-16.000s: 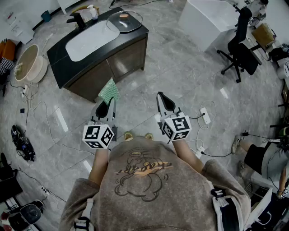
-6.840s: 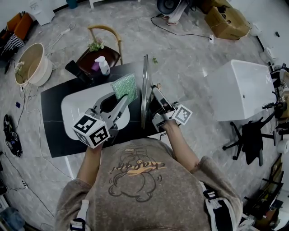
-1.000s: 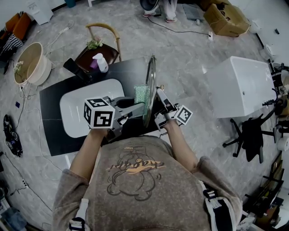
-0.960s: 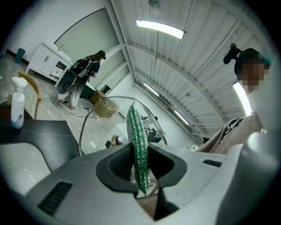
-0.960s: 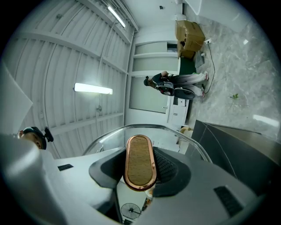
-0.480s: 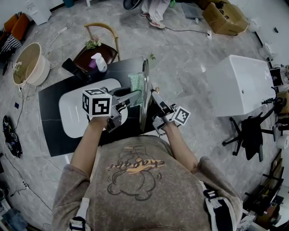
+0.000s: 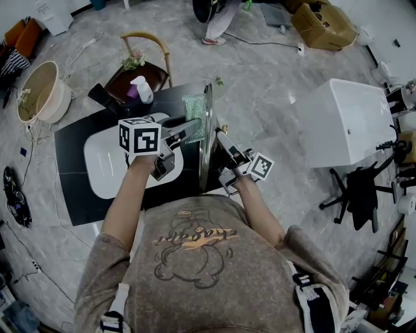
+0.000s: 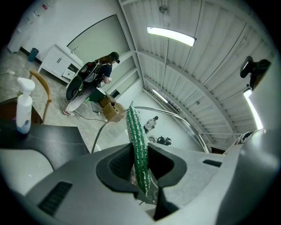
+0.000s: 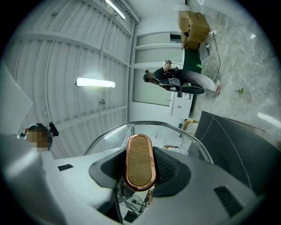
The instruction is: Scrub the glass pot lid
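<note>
left tool (image 7: 193,125) (image 8: 139,169): jaws pressed together on a green scouring pad (image 7: 193,107) (image 8: 137,140). the pad stands up out of the jaws on its thin edge, over the far right part of the sink basin (image 7: 104,162).

right tool (image 7: 220,138) (image 9: 139,169): jaws pinching the lid knob (image 9: 139,161), an oval of wood with a copper rim, from the lid's right side.

glass pot lid (image 7: 206,140) (image 9: 109,137) (image 8: 175,115): held upright on its edge and seen edge-on from the head view. it sits between the two tools, above the right part of the counter (image 7: 71,195). the pad lies at its left face, near the far rim; whether the two touch cannot be told.

counter: black top with the white sink basin set into it.

spray bottle (image 7: 141,90) (image 8: 24,107): white, upright, beyond the counter's far edge and left of the lid.

chair (image 7: 146,49) (image 8: 41,88): curved wooden back, just beyond the spray bottle.

white cabinet (image 7: 344,123): on the floor, well apart to the right.

cardboard box (image 7: 322,26): far right, on the floor.

person (image 7: 218,13) (image 8: 88,83): standing at the far side of the room.
</note>
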`<act>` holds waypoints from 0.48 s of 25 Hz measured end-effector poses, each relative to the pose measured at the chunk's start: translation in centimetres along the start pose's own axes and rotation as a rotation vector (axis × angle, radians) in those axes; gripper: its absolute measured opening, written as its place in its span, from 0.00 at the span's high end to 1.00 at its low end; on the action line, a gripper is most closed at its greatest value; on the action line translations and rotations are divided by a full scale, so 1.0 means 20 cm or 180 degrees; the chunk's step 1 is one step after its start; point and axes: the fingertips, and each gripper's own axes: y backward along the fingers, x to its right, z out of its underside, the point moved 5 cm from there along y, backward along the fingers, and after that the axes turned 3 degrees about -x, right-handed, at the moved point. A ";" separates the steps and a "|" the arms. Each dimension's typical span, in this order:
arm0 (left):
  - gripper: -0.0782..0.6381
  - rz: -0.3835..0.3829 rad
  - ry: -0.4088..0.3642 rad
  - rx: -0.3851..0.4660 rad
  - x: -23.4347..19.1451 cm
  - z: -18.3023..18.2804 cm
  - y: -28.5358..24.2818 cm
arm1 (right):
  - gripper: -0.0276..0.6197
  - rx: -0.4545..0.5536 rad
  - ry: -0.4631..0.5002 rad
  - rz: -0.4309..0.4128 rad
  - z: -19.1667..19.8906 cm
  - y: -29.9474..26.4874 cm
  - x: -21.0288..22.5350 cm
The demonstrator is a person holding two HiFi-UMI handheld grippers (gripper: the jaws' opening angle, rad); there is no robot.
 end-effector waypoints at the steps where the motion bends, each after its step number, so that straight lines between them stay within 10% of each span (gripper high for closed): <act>1: 0.77 -0.0012 0.0015 0.0006 -0.01 0.00 0.00 | 0.68 -0.0016 0.0010 0.0007 0.00 0.00 0.00; 12: 0.77 -0.0317 0.0011 -0.0035 -0.17 0.04 -0.06 | 0.68 -0.0116 0.0002 -0.0093 0.07 0.01 -0.03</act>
